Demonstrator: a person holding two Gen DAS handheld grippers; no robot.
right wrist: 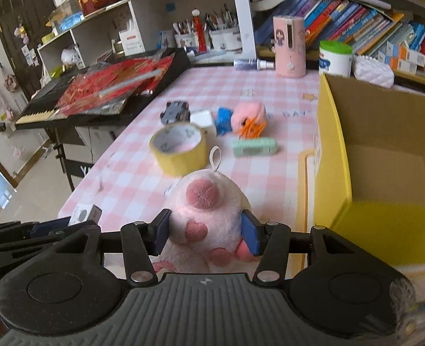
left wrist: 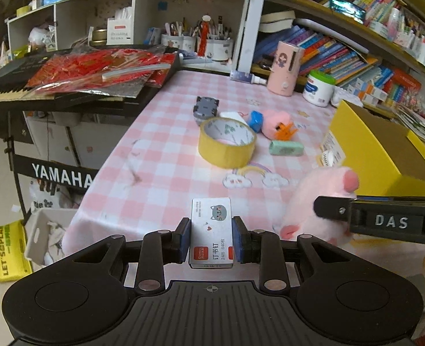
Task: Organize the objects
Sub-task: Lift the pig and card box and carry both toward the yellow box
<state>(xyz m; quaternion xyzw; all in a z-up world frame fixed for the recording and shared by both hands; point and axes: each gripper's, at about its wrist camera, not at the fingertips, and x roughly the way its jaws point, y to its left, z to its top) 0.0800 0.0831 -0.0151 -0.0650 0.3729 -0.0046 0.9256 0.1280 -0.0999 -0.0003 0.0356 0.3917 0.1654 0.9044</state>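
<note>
My left gripper [left wrist: 211, 240] is shut on a white staple box [left wrist: 211, 230] with a grey cat print, near the table's front edge. My right gripper [right wrist: 206, 235] is shut on a pink plush toy [right wrist: 209, 213] with darker pink spots, just left of the open yellow cardboard box [right wrist: 332, 155]. The plush also shows in the left wrist view [left wrist: 319, 201], with the right gripper's finger across it. On the pink checked tablecloth [left wrist: 160, 150] lie a yellow tape roll [left wrist: 226, 145], a green eraser [left wrist: 285, 147], a pink plush with orange feet [left wrist: 277, 124], a blue-capped white item [left wrist: 254, 119] and a grey toy car [left wrist: 205, 108].
A Yamaha keyboard [left wrist: 19, 83] with red packets on top stands left of the table. A pink cylinder [left wrist: 285, 69], a white tub with green lid [left wrist: 319, 88] and a small spray bottle [left wrist: 245, 77] stand at the back. Bookshelves fill the right.
</note>
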